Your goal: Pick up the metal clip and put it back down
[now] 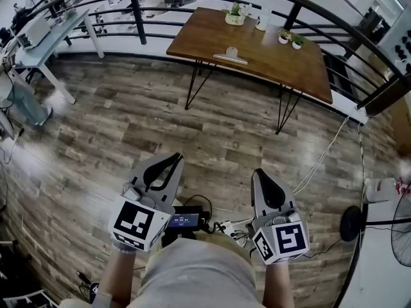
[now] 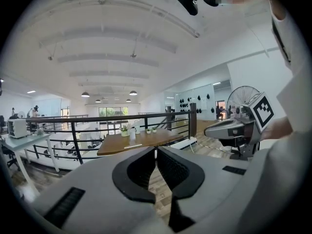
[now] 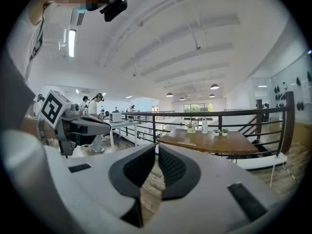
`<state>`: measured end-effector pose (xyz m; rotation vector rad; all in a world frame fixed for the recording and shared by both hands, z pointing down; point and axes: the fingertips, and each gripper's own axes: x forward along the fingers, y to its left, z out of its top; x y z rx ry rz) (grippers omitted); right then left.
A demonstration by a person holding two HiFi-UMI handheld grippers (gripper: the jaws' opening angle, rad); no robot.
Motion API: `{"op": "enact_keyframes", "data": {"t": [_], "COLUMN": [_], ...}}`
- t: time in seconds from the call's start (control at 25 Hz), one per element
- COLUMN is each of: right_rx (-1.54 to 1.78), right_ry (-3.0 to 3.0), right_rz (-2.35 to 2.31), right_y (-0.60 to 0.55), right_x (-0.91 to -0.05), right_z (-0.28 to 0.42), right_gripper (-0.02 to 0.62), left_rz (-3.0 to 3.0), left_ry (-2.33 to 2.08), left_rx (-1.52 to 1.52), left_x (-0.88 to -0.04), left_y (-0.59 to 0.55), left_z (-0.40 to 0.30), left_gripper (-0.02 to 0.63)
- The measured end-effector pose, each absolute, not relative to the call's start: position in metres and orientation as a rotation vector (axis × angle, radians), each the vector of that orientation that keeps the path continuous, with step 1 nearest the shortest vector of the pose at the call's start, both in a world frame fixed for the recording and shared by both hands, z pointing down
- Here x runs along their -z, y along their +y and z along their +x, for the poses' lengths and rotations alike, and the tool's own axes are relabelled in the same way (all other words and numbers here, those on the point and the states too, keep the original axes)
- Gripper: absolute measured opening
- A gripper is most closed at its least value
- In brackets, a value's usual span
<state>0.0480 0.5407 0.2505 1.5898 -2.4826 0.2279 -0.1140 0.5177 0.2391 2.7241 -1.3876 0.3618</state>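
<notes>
Wooden table (image 1: 273,53) beside black railing (image 1: 136,18), plank floor (image 1: 160,120); left hand-held gripper (image 1: 176,156), right hand-held gripper (image 1: 257,172): jaws together.

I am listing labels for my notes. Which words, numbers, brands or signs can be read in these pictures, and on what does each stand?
No text can be read with certainty.
Small screen, low in the head view: light characters, too small to read.
Left marker cube: black-and-white square pattern, no letters.
Right marker cube: black-and-white square pattern, no letters.
</notes>
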Motion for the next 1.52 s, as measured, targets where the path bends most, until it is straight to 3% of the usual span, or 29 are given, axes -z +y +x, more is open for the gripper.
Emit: {"op": "enact_keyframes", "data": {"t": [0.04,0.24,0.28,0.4,1.52], "right_rx": [-0.232,-0.26,-0.265,-0.273,-0.304], "right_ry": [-2.487,-2.496,-2.498,-2.504,-2.461], "right_rz": [1.581,1.554,1.55,1.563,1.688], "right_y": [0.541,0.54,0.54,0.541,0.51], "right_x": [-0.252,-0.258,-0.259,-0.26,-0.268], "right_z": [0.046,0.041,0.041,0.042,0.083], "right_gripper": [0.053,0.098,0.136,0.167,0.166], "left_rz": [2.719,2.688,2.686,2.685,2.764], "left_ry": [-1.379,-1.402,-1.395,-1.359,-1.348], "left_rx": [-0.367,-0.393,-0.384,-0.355,-0.373], "left_x": [-0.243,-0.252,-0.252,-0.252,-0.247], "left_y": [0.518,0.516,0.516,0.518,0.477], "left_z": [-0.114,-0.116,-0.115,-0.111,-0.082], "left_gripper": [0.018,0.024,0.031,0.114,0.132]}}
